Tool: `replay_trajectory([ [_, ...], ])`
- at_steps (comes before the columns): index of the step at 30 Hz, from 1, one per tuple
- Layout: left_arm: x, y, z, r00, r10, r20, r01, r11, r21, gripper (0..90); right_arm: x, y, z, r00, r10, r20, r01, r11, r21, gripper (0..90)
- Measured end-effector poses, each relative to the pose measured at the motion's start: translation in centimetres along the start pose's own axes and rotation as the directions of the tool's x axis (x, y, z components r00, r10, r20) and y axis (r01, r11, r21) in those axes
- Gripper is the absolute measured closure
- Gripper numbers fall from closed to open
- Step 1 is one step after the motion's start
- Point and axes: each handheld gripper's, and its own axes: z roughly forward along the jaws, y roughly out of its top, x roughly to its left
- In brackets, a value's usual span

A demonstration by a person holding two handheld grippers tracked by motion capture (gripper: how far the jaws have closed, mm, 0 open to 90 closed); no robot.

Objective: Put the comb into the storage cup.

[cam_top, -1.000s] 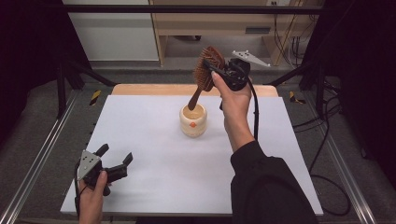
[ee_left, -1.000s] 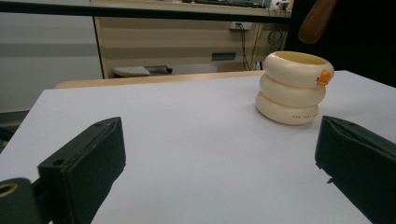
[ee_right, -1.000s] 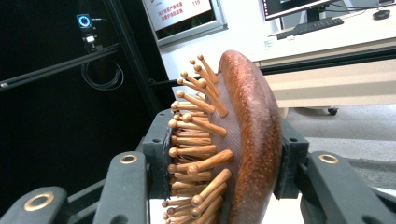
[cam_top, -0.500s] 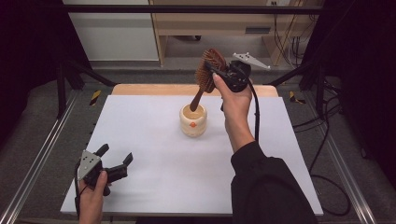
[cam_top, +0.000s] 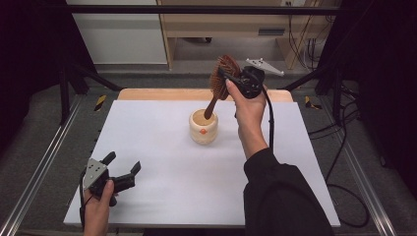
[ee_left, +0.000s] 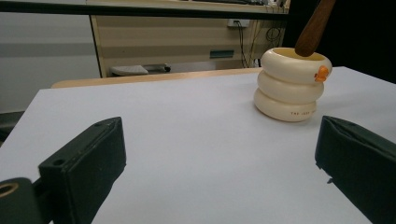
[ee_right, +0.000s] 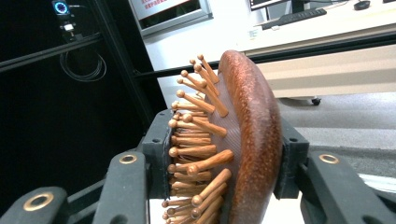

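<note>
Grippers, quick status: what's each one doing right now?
Left gripper: jaws open, holding nothing, low over the white table.
Right gripper: jaws shut on the wooden hairbrush, whose handle end sits in the cream holder.

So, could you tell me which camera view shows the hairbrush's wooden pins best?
The right gripper view: the hairbrush sits clamped between the jaws, its pins plain. The high view shows it whole but small over the cream holder; the left gripper view catches just its handle tip.

Right gripper clamping wooden hairbrush, handle dipping into cream holder, left gripper spread wide
</note>
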Motion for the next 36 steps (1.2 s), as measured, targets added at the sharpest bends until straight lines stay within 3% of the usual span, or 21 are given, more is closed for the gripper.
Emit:
replay_trajectory([
  [36,0.0,-0.1,0.1,1.0000,-0.002,0.000,0.002,1.0000,0.005,2.1,-0.3,-2.3,1.3,0.9998,0.002,0.018,-0.002,0.999,0.035,51.4],
])
